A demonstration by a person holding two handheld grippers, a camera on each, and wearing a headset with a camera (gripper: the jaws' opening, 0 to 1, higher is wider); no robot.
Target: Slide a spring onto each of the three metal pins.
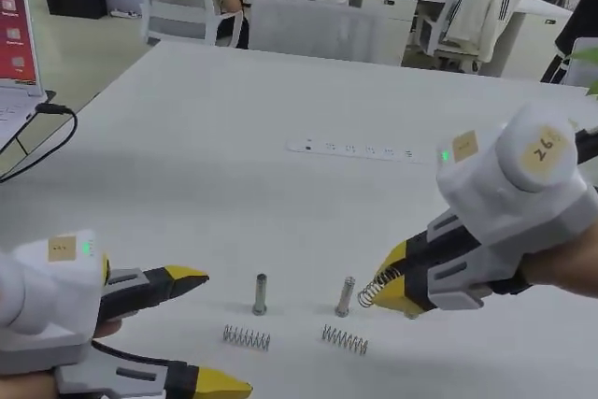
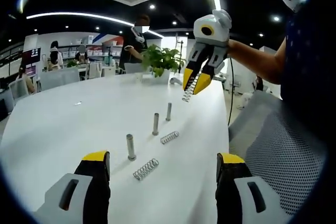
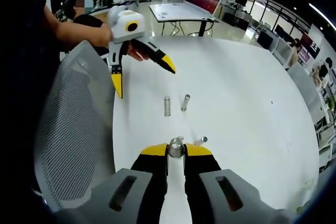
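Three short metal pins stand upright in a row on the white table: one [image 1: 260,293], a second [image 1: 346,296], and a third [image 2: 168,111] farthest from the left gripper. Two springs [image 1: 247,336] [image 1: 345,339] lie flat in front of the pins. My right gripper [image 1: 392,289] is shut on a third spring [image 1: 374,287], which hangs tilted just right of the second pin's top. In the right gripper view the spring [image 3: 176,149] sits end-on between the jaws. My left gripper [image 1: 207,329] stands open and empty, left of the pins.
A white power strip [image 1: 350,149] lies mid-table beyond the pins. A laptop [image 1: 14,44] and its black cable [image 1: 47,137] sit at the table's left edge. Chairs [image 1: 318,30] stand along the far side, and a mesh chair [image 2: 278,145] is beside the table.
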